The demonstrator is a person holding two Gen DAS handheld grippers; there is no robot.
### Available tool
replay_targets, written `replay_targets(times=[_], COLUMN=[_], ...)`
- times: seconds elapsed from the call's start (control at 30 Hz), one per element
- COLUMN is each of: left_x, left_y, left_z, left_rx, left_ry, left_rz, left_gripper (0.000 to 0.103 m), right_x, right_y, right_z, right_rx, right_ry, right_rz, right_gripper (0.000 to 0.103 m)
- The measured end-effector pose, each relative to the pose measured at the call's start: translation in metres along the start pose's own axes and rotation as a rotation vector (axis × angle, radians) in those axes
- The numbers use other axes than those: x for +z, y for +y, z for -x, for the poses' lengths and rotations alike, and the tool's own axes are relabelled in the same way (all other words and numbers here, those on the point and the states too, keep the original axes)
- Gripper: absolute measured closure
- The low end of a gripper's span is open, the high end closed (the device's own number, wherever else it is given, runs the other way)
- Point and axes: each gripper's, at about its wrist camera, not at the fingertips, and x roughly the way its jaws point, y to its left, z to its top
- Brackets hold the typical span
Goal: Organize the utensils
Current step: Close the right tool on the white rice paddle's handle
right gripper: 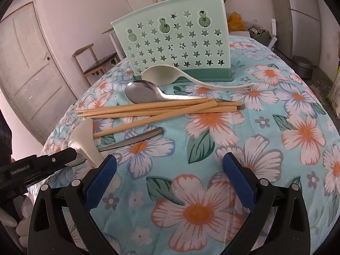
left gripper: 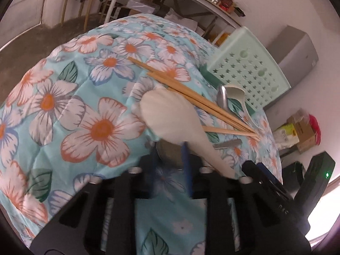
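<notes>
Our left gripper (left gripper: 170, 148) is clamped on a white ceramic spoon (left gripper: 170, 116), lifted over the floral tablecloth (left gripper: 74, 106). Our right gripper (right gripper: 170, 170) hangs with fingers spread wide. Beyond lie wooden chopsticks (right gripper: 157, 108), a steel spoon (right gripper: 142, 91), another white spoon (right gripper: 161, 74), and the mint star-punched utensil holder (right gripper: 174, 40).
</notes>
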Motion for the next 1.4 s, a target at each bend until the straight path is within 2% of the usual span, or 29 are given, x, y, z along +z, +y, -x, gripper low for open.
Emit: replay_targets(times=[0.13, 0.27, 0.43, 0.57, 0.67, 0.7, 0.9, 0.97, 1.07, 1.17, 1.23, 1.3, 1.4], left_x=[-0.002, -0.005, -0.004, -0.007, -0.010, -0.010, -0.011, -0.009, -0.008, -0.006, -0.007, -0.008, -0.010], left_y=[-0.001, 0.002, 0.039, 0.063, 0.067, 0.067, 0.059, 0.055, 0.056, 0.055, 0.056, 0.055, 0.055], left_z=[0.011, 0.035, 0.052, 0.050, 0.046, 0.044, 0.036, 0.033, 0.032, 0.031, 0.032, 0.033, 0.036], left_rx=[-0.022, 0.049, 0.063, -0.006, -0.062, -0.077, -0.059, -0.031, -0.028, -0.026, -0.028, -0.028, -0.026], left_ry=[-0.003, -0.019, -0.030, -0.009, 0.008, 0.012, -0.005, -0.014, -0.031, -0.047, -0.050, -0.053, -0.064], left_rz=[-0.021, -0.056, 0.092, 0.242, 0.285, 0.290, 0.268, 0.251, 0.234, 0.206, 0.193, 0.173, 0.148], left_gripper=[0.097, 0.097, 0.097, 0.097, 0.084, 0.083, 0.085, 0.092, 0.092, 0.093, 0.093, 0.093, 0.093], right_x=[0.000, 0.000, 0.001, 0.000, 0.000, 0.000, 0.000, -0.001, -0.001, 0.005, 0.010, 0.014, 0.024], right_y=[0.002, 0.002, 0.001, 0.002, 0.003, 0.003, 0.004, 0.001, -0.008, -0.012, -0.009, -0.001, 0.030], right_z=[-0.001, -0.002, -0.002, -0.002, -0.003, -0.003, -0.004, -0.002, 0.002, 0.003, 0.004, 0.011, 0.022], right_rx=[-0.003, -0.006, 0.004, 0.005, 0.005, 0.003, 0.000, 0.018, 0.067, 0.088, 0.065, 0.050, 0.037], right_ry=[0.000, 0.001, 0.000, 0.003, 0.002, 0.001, -0.006, -0.015, -0.026, 0.010, 0.042, 0.022, -0.027], right_rz=[0.004, 0.006, 0.002, 0.007, 0.008, 0.007, -0.007, -0.025, -0.071, -0.084, -0.063, -0.017, 0.159], right_gripper=[0.005, 0.005, 0.005, 0.005, 0.005, 0.005, 0.005, 0.005, 0.005, 0.005, 0.005, 0.006, 0.006])
